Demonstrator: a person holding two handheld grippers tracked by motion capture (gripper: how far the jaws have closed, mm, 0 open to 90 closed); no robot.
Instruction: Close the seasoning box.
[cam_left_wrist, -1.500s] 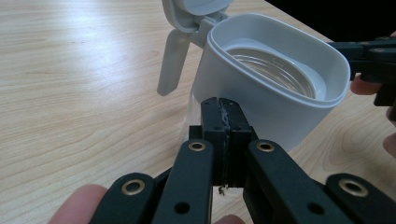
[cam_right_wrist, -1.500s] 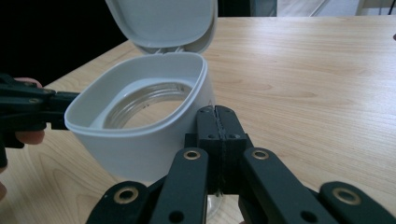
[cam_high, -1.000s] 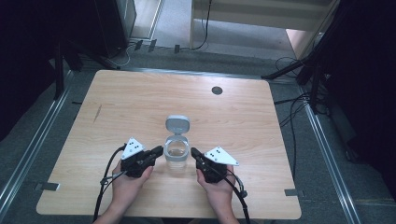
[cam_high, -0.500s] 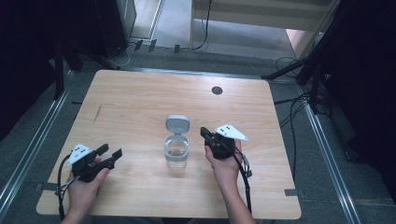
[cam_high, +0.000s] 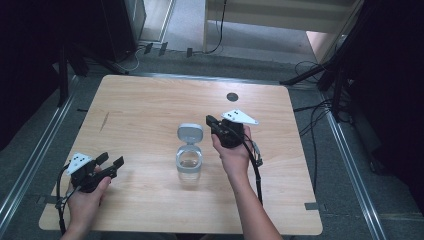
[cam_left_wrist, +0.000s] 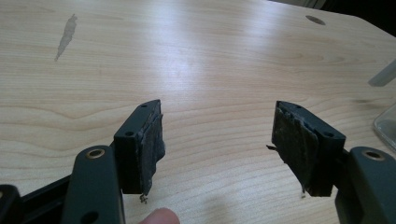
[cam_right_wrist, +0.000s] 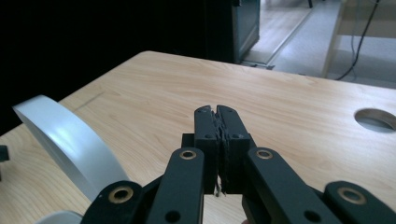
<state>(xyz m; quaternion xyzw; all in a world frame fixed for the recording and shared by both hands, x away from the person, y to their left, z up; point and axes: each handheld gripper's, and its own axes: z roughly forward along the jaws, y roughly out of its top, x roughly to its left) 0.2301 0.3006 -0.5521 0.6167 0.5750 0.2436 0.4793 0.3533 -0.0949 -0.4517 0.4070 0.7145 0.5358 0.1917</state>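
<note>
Clear container (cam_high: 189, 161) on the worktop (cam_high: 140, 105) — lid (cam_high: 190, 133) already flipped open, we judge. Left gripper (cam_high: 110, 163) fingers apart, right gripper (cam_high: 212, 122) fingers together — we hold nothing.

Materials and finish: pale wood table, clear container, black plastic grippers.

Light wooden table top (cam_high: 150, 110): smooth, fine grain, soft sheen under the light, one dark smear in the left gripper view. Clear glossy container (cam_high: 189, 163), glass or plastic cannot be told, with a hinged pale grey lid (cam_high: 190, 133), smooth and matt. Left gripper (cam_left_wrist: 217, 144): matt black plastic jaws with brass-coloured rivets, pads (cam_left_wrist: 152, 140) of rough, frayed dark rubber-like lining. Right gripper (cam_right_wrist: 222, 128): same matt black plastic, worn ragged pads. Flat white plate (cam_high: 239, 117) on it, matt.
</note>
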